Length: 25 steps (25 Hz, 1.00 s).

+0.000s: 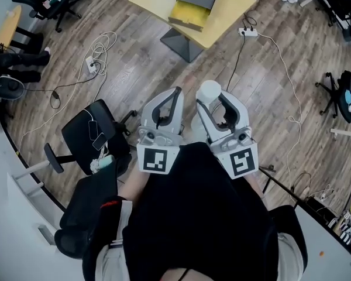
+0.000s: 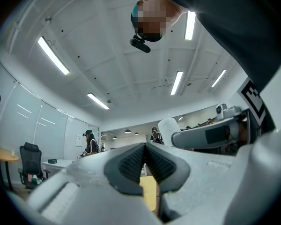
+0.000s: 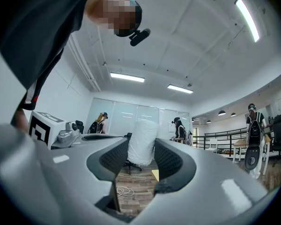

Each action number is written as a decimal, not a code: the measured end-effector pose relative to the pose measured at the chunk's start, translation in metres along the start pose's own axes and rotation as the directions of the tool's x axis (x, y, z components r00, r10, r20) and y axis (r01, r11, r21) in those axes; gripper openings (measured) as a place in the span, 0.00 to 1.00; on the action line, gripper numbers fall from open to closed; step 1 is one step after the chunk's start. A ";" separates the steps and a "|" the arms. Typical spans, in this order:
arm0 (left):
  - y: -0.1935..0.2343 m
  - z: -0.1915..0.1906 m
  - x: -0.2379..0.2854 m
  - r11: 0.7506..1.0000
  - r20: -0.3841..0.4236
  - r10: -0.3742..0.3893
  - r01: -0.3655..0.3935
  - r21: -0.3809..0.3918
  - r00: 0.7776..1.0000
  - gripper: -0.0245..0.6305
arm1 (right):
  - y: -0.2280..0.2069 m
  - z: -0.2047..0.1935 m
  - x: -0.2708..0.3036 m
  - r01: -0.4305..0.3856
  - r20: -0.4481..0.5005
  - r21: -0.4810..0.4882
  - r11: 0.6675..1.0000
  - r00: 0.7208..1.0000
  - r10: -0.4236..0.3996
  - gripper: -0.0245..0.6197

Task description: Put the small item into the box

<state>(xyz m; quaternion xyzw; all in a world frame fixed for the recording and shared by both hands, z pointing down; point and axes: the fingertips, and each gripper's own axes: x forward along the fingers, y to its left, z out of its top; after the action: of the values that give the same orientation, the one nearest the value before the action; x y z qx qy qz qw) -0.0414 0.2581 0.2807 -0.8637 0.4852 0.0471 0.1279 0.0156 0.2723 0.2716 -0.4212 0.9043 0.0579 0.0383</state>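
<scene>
Wrapped item held, box far off
White wrapped item (image 1: 209, 90) stands upright between the right hand-held gripper's (image 3: 141, 148) jaws; black-and-yellow box (image 1: 194, 6) lies on the yellow counter (image 1: 233, 4).

Centre frame: the left claw (image 1: 176, 91) and right claw (image 1: 213, 100), both moulded in pale grey plastic with looped black-edged openings. Black ribbed pads (image 3: 113, 159) line their inner faces. Each carries a white marker cube (image 1: 158, 158) printed with black squares. The wearer's top (image 1: 199, 221) is black and long-sleeved, with a red patch (image 1: 109, 204) at lower left.
</scene>
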 end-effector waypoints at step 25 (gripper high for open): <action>0.008 -0.049 0.177 0.992 -0.068 0.125 -0.123 0.030 0.990 0.04 | -0.180 -0.035 0.072 -0.122 -0.014 0.046 0.991 0.992 0.123 0.32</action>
<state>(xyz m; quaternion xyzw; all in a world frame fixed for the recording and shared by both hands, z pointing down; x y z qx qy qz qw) 0.0428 0.0951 0.2906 -0.8312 0.5428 0.0185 0.1186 0.1070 0.0980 0.2843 -0.3644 0.9298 0.0360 0.0367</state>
